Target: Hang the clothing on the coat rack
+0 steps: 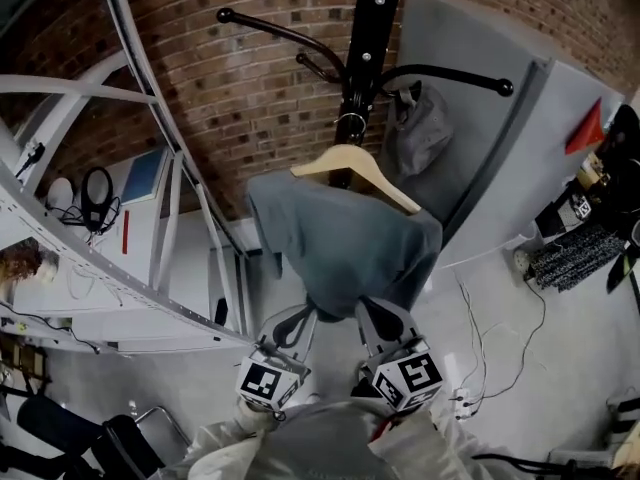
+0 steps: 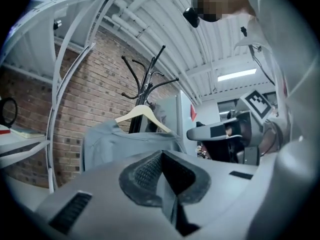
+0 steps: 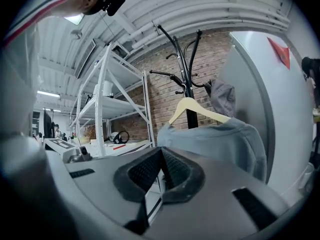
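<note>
The shirt is hanging on the coat rack just above the left tool and right tool, both pointing up at its hem, shut and empty

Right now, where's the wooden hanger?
Head view, top centre: wooden hanger against the black coat rack pole, grey garment draped over it, grey bag to its right.
</note>
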The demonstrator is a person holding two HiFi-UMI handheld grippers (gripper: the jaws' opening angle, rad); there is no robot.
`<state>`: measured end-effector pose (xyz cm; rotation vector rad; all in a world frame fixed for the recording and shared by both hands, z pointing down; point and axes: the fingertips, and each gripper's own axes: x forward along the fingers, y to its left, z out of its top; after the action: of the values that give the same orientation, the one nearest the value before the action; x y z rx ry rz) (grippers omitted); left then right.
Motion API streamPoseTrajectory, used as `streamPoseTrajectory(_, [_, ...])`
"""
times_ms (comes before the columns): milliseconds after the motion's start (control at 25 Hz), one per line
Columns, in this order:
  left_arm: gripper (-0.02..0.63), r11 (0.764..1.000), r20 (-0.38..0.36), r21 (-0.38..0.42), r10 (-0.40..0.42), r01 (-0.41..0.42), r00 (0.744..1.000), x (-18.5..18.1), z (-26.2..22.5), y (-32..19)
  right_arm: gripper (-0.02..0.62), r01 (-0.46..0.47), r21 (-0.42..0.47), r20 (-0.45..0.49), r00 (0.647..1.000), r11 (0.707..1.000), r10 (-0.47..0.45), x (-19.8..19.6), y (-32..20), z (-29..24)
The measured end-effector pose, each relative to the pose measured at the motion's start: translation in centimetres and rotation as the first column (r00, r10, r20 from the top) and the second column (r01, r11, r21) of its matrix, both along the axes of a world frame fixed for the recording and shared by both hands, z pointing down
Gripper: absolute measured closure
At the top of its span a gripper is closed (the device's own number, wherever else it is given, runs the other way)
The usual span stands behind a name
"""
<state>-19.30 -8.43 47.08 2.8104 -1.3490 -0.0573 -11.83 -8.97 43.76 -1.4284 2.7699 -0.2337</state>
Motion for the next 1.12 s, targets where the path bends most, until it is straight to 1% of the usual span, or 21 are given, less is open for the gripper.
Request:
streamPoseTrajectory(160, [0.598,0.999,-0.011,-0.029,0.043,-0.043,0.999,-1.8,0.1,3.4,0.571,-0.041,-0.009,0.004,0.999,0.999,0.041,-2.2,3.7,0.4])
streamPoseTrajectory(320, [0.598,0.997,-0.024,-0.041,0.070,-0.070,0.997,-2.9,1.2,5.9,0.571,-0.066,-0.053,0.017,0.998,0.996,0.067,-3.7,6.8,2.3])
streamPoseTrajectory(400, [0.598,0.996,-0.039,-0.050,0.072,-0.074,0.997,-3.0,0.6,6.8,0.571,-0.071,-0.071,0.022,0.997,0.995,0.073,-4.0,7.8,2.6])
streamPoseTrajectory(480, [0.598,0.996,-0.068,-0.047,0.075,-0.078,0.995,-3.0,-0.5,7.1,0.571,-0.083,-0.070,0.026,0.996,0.994,0.085,-4.1,8.1,2.1])
streamPoseTrajectory(560, [0.598,0.997,-0.092,-0.024,0.074,-0.077,0.993,-2.9,-1.9,7.0,0.571,-0.101,-0.050,0.024,0.994,0.994,0.102,-3.9,8.1,1.3])
streamPoseTrajectory(600, [0.598,0.997,-0.092,-0.007,0.076,-0.077,0.993,-2.7,-2.6,6.9,0.571,-0.111,-0.039,0.019,0.993,0.993,0.112,-3.7,8.0,0.9])
streamPoseTrajectory(680, [0.598,0.997,-0.075,0.024,0.082,-0.080,0.994,-2.2,-3.3,7.0,0.571,-0.136,-0.027,0.005,0.991,0.990,0.136,-2.9,8.1,0.6])
streamPoseTrajectory(760, [0.598,0.996,-0.057,0.036,0.084,-0.082,0.995,-1.6,-3.5,7.4,0.571,-0.160,-0.031,-0.003,0.987,0.987,0.160,-1.8,8.5,1.0])
streamPoseTrajectory(880, [0.598,0.996,-0.059,0.021,0.082,-0.081,0.995,-0.7,-3.1,7.9,0.571,-0.171,-0.035,-0.009,0.985,0.985,0.170,-0.6,8.9,1.0])
streamPoseTrajectory(1120, [0.598,0.997,-0.040,0.007,0.073,-0.073,0.996,1.4,-2.7,8.4,0.571,-0.142,-0.018,-0.005,0.990,0.990,0.142,0.9,9.2,0.4])
